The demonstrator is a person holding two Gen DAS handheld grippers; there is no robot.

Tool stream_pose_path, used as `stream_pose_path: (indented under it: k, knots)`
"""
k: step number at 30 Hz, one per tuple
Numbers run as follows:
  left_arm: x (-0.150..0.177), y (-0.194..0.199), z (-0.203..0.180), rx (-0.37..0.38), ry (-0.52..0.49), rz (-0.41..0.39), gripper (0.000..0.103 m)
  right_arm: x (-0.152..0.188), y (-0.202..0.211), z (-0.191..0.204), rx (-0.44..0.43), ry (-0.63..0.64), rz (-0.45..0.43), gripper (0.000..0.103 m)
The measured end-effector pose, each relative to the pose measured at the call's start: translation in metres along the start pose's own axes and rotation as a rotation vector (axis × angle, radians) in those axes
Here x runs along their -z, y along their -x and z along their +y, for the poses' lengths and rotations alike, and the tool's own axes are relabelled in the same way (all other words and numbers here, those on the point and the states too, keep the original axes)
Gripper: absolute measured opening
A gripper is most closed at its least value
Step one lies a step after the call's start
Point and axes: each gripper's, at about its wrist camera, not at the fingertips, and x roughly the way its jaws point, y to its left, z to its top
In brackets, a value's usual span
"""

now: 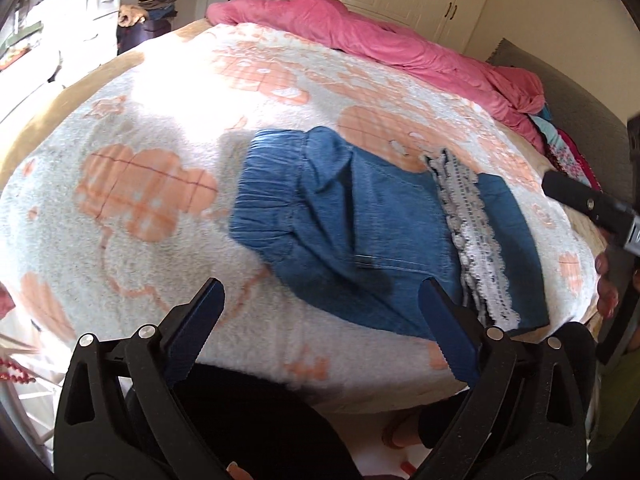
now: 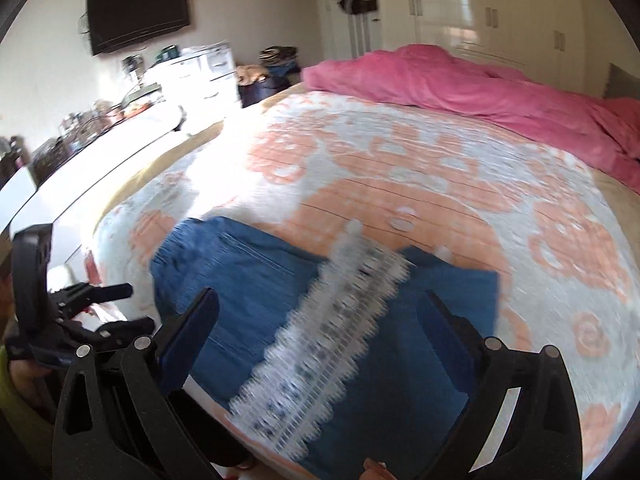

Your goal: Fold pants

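— Left wrist view: blue denim pants with a white lace hem band (image 1: 360, 220), lying folded near the front edge of the white-and-peach fleece blanket (image 1: 160, 128) on the bed. Left gripper (image 1: 324, 328) spread wide, nothing between the blue pads, hovering over the near edge of the denim. Black right gripper (image 1: 588, 204) poking in at the right border, clear of the cloth.

— Step in hand?

— Probably between folds: one fold laid, both claws let go. Next likely calls for pinching an outer edge again and carrying it across, keeping the lace from bunching.

— Right wrist view?

— Blurred. Same pants (image 2: 256, 280), lace band running diagonally below the right gripper (image 2: 320, 328), jaws splayed and empty. Left gripper (image 2: 112, 308) at the left border, beside the waistband end.

— Containers?

— None in use. Only closed cream wardrobe doors (image 2: 488, 12) and a crumpled pink duvet (image 2: 460, 88) at the far side; contents not visible.
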Motion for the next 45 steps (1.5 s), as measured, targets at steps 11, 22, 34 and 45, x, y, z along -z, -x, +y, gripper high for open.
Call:
stream_pose_path:
  k: [11, 22, 34, 45]
  knots:
    - [-0.006, -0.025, 0.026, 0.129, 0.170, 0.023, 0.046, -0.063, -0.102, 0.058, -0.207, 0.162, 0.189, 0.098]
    - [-0.003, -0.039, 0.031, 0.174, 0.225, 0.018, 0.044, -0.055, -0.188, 0.102, -0.301, 0.228, 0.371, 0.072]
    - [0.001, -0.025, 0.024, 0.326, 0.268, 0.010, 0.072, -0.066, -0.097, 0.044, -0.548, 0.108, 0.127, 0.036]
    - [-0.013, -0.023, -0.064, 0.486, 0.192, 0.051, 0.061, -0.055, -0.031, -0.039, -0.544, 0.038, -0.010, 0.038]
